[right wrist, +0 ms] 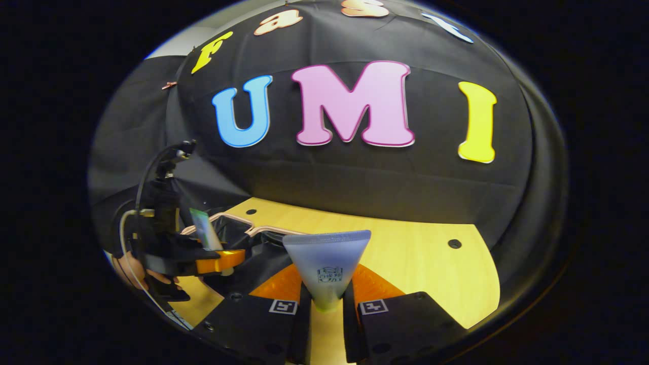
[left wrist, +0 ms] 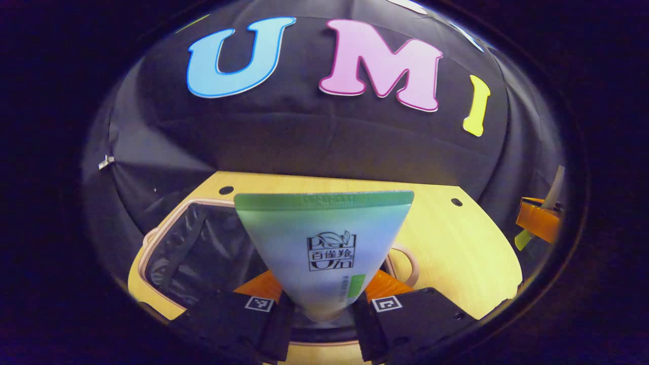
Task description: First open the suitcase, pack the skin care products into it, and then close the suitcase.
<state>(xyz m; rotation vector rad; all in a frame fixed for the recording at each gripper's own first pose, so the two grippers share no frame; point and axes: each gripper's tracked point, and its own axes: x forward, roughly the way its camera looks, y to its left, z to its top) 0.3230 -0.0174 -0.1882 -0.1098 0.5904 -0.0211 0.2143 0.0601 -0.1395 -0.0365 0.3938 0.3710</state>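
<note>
Suitcase (left wrist: 203, 243), open, lies directly below and ahead of the left gripper (left wrist: 324, 317), which is clamped on an upright green tube (left wrist: 324, 243). The right gripper (right wrist: 324, 306), farther off, clamps a bluish tube (right wrist: 327, 258).

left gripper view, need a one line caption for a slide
Left gripper holds a green-blue tube upright over the open suitcase on the wooden table.
</note>
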